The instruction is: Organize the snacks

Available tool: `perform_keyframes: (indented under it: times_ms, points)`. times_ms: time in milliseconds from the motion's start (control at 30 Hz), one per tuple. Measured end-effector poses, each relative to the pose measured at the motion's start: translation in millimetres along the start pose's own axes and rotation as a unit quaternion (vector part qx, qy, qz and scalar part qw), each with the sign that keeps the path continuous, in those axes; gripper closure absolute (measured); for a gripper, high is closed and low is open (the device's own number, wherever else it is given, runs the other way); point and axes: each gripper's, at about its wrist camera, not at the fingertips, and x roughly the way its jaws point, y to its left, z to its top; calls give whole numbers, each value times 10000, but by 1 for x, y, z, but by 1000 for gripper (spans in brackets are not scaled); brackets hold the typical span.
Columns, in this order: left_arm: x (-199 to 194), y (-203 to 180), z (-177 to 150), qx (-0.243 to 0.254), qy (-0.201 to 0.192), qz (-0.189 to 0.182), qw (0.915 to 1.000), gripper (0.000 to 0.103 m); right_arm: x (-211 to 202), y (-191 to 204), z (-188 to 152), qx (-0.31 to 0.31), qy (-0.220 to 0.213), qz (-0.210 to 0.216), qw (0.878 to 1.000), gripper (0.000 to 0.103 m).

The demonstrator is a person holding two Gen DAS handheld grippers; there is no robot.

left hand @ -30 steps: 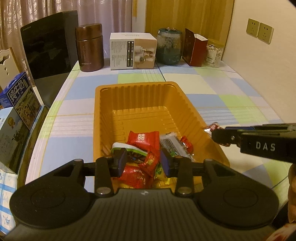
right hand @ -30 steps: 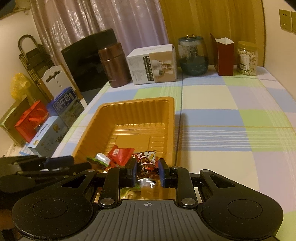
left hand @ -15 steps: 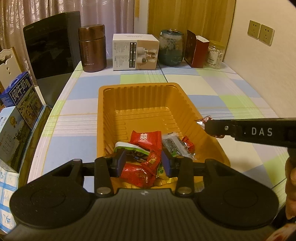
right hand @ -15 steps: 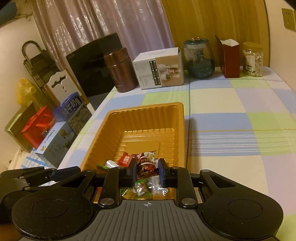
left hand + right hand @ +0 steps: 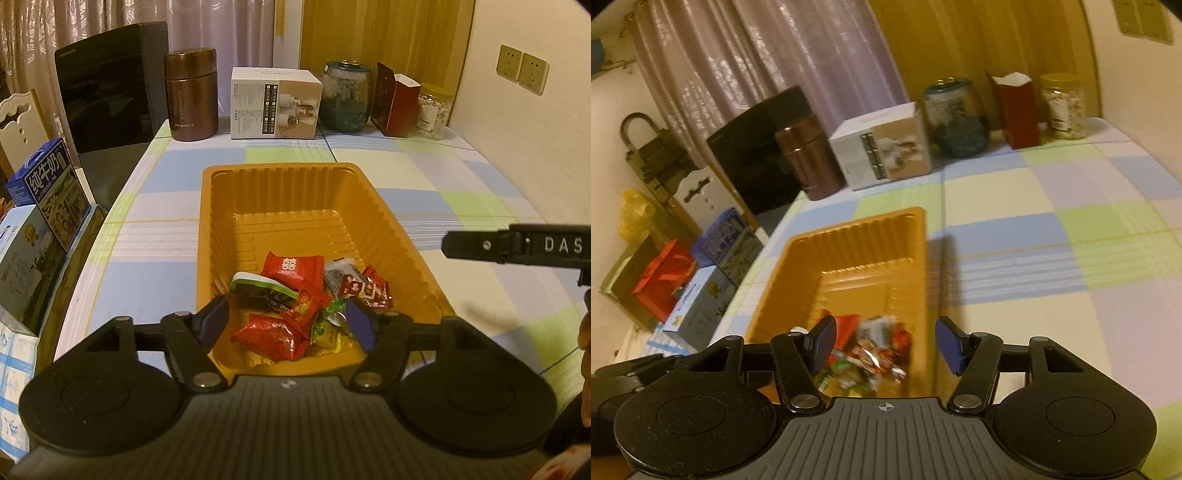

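Both claws hang over the near end of the orange tray (image 5: 280, 188) on the checked counter (image 5: 436, 173), so released snacks drop inside. The left claw (image 5: 290, 325) and right claw (image 5: 886, 343) are opening, their pads gripping nothing. The wrapped snacks (image 5: 295, 295) lie heaped in the tray beneath them.

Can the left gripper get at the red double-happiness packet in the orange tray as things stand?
Probably yes: the left gripper, jaws opening and pressing nothing, hangs over the orange tray; the red packet lies uncovered just ahead.
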Motion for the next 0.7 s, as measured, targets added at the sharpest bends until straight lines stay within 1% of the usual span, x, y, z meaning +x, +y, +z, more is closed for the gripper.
perform_keyframes:
  times_ms: [67,167,467,700]
  points:
    - [-5,-2,-1,-31,-14,4,10000,30,-6,-3,-5,55,21,-71,10000,43]
    - [-13,-7,-2,-31,-46,-23,10000,27,-16,-7,-12,118,66,-135,9998,43]
    - [-48,-20,-7,-65,-232,-37,9997,10,-53,-4,-31,150,15,-201,9997,43]
    - [-79,-32,-14,-82,-376,-35,9993,3,-85,1,-40,83,-35,-358,9993,42]
